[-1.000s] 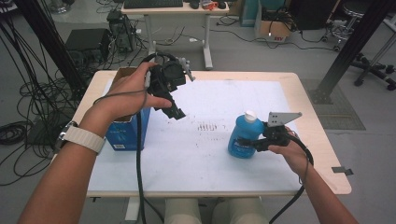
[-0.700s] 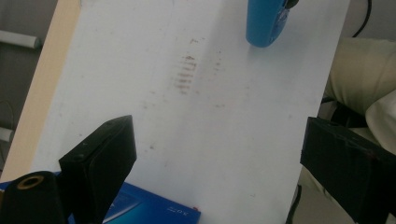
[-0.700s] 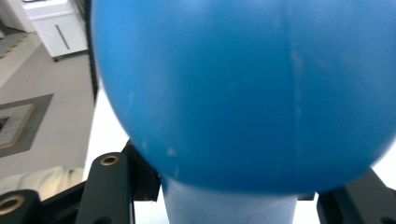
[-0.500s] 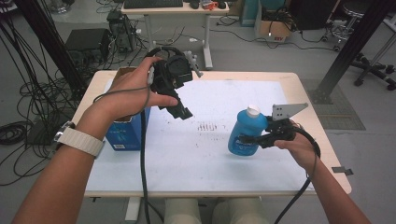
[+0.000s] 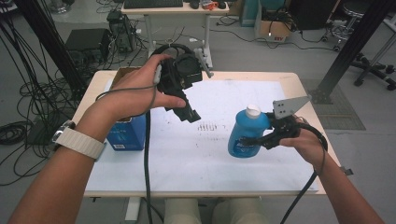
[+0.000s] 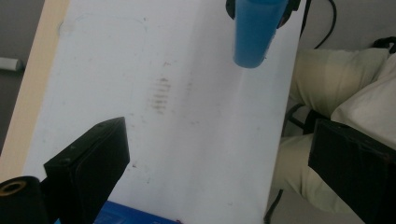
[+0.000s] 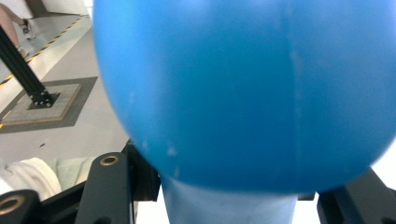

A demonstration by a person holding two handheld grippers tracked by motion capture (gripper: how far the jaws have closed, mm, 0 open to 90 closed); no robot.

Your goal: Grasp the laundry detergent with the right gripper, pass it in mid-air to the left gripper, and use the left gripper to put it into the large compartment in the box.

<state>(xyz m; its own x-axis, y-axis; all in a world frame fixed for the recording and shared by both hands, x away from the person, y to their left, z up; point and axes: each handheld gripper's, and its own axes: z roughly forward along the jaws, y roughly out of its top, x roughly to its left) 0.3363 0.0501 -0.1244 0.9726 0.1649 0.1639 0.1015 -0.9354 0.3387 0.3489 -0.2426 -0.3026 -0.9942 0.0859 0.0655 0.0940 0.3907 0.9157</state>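
White tabletop [image 5: 187, 154]: right gripper [image 5: 261, 137] clamps blue bottle [image 5: 245, 133], label seemingly unreadable; left gripper [image 5: 189, 112] jaws wide, empty.

Open white tabletop [image 5: 187, 158] between blue box [image 5: 127, 134] at left and blue bottle [image 5: 245, 133] at right

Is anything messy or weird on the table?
Only one thing: dark smudges mark the white table cover near its middle, left of the blue bottle. Nothing looks spilled or broken. The bottle sits upright in the right tongs.
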